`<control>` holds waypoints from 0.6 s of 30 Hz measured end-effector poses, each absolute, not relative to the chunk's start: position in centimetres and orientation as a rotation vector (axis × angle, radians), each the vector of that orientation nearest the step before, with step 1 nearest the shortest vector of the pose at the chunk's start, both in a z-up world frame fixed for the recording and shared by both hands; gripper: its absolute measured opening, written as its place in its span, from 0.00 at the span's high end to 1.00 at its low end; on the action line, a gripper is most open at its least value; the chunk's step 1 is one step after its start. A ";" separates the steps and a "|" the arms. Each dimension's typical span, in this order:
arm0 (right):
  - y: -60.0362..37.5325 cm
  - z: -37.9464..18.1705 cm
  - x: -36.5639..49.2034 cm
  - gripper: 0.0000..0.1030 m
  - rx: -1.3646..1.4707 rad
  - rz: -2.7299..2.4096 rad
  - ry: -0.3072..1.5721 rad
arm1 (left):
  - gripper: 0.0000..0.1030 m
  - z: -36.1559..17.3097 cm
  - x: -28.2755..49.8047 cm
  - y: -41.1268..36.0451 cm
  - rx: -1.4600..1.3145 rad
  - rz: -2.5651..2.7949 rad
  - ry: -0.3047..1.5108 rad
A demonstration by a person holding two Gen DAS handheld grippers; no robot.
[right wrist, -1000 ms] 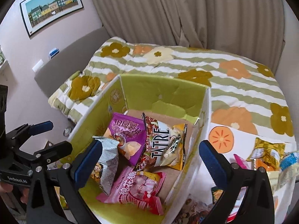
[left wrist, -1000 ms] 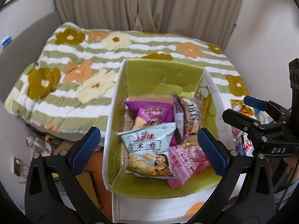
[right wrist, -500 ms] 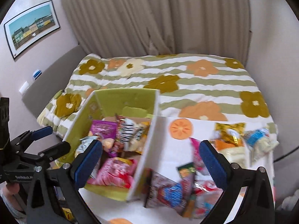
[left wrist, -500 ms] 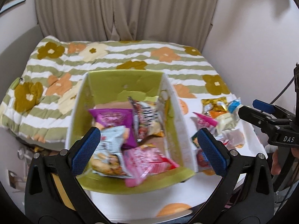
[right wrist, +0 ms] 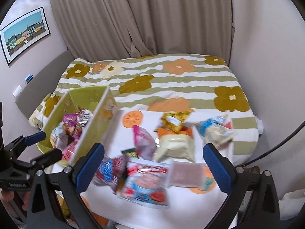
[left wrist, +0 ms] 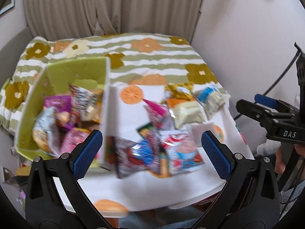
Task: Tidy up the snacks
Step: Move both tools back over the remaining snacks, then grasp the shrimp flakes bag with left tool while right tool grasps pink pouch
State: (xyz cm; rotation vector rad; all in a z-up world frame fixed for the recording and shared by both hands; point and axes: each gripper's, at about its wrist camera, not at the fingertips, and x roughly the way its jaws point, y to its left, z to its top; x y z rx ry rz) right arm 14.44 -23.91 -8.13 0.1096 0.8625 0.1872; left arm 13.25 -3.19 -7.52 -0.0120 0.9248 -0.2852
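- Behind everything, a flowery bed (right wrist: 171, 80) fills the upper frame.
- Some snacks already sit in the green box (left wrist: 76, 72), left of frame.
- Loose snacks (right wrist: 146, 181) wait on the white surface (right wrist: 190, 206), lower middle.
- Left tongs (left wrist: 151, 152) and right tongs (right wrist: 152, 168) are spread wide, holding nothing.

Glossy foil snack packets (left wrist: 171, 133) lay between the tongs' textured blue pads (left wrist: 87, 152); cardboard box (left wrist: 76, 72) looked matt.
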 end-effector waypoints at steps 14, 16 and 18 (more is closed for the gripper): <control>-29.9 -15.5 15.2 0.00 0.183 0.169 0.985 | 0.00 -17.7 14.6 -12.7 0.051 -0.306 1.062; -30.2 -17.1 15.6 0.00 0.199 0.157 1.012 | 0.02 -19.2 14.9 -13.3 0.067 -0.301 1.079; -30.4 -18.6 16.0 0.00 0.218 0.141 1.037 | 0.03 -20.6 15.4 -13.8 0.082 -0.295 1.101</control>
